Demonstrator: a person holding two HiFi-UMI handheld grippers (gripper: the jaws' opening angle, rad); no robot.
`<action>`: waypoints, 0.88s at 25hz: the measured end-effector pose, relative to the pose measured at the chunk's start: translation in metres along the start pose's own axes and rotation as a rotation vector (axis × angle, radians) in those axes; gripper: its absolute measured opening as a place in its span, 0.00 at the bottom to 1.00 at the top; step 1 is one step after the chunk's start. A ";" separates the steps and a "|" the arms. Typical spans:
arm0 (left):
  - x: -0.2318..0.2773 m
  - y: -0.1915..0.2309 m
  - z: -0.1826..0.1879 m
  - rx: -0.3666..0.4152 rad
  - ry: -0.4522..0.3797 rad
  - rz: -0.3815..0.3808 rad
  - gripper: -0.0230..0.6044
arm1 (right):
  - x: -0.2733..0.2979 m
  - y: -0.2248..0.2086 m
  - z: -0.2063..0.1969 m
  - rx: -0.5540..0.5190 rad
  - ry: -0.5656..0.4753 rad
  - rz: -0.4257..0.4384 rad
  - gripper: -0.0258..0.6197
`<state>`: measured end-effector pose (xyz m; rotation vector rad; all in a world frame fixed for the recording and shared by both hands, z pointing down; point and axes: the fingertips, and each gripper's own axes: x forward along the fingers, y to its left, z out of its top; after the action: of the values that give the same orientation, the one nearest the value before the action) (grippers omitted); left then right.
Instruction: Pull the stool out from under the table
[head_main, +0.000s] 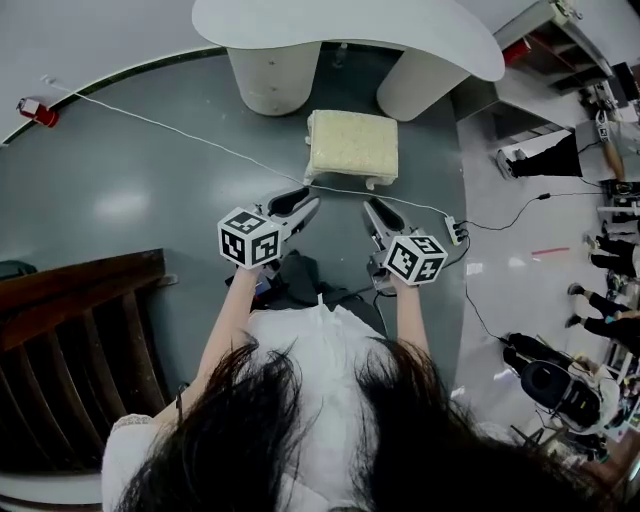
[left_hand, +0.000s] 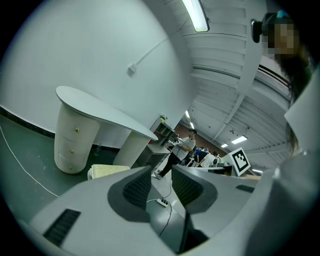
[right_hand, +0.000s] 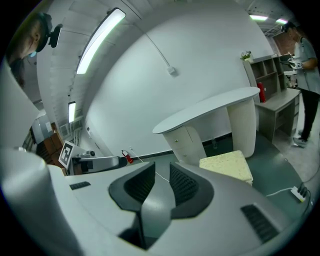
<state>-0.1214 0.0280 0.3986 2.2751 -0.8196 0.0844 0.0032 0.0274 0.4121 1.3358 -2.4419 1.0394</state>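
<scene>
The stool (head_main: 351, 146), a low cream cushioned cube on short legs, stands on the grey floor just in front of the white table (head_main: 340, 25), clear of its two pedestals. It also shows in the left gripper view as the stool (left_hand: 107, 171) and in the right gripper view as the stool (right_hand: 227, 165). My left gripper (head_main: 308, 200) hovers a short way in front of the stool's near left corner, my right gripper (head_main: 372, 207) by its near right corner. Neither touches it. Both stand almost closed, a slim gap between the pads and nothing in it: left gripper (left_hand: 161, 182), right gripper (right_hand: 162, 181).
A white cable (head_main: 180, 130) crosses the floor past the stool's front to a power strip (head_main: 455, 231). Dark wooden railing (head_main: 70, 330) is at my left. A red object (head_main: 38, 112) sits by the wall. People (head_main: 560, 155) and a black chair (head_main: 555, 385) are at the right.
</scene>
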 end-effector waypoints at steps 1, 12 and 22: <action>0.000 -0.002 -0.001 -0.004 -0.001 0.002 0.26 | -0.002 0.001 -0.001 0.000 0.006 0.002 0.20; 0.007 -0.058 -0.036 0.014 -0.023 0.043 0.24 | -0.062 -0.012 -0.031 -0.006 0.014 0.048 0.19; 0.012 -0.139 -0.091 0.084 -0.018 0.091 0.22 | -0.147 -0.031 -0.063 -0.003 -0.044 0.103 0.19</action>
<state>-0.0161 0.1564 0.3863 2.3193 -0.9453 0.1432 0.1026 0.1563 0.4077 1.2570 -2.5675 1.0396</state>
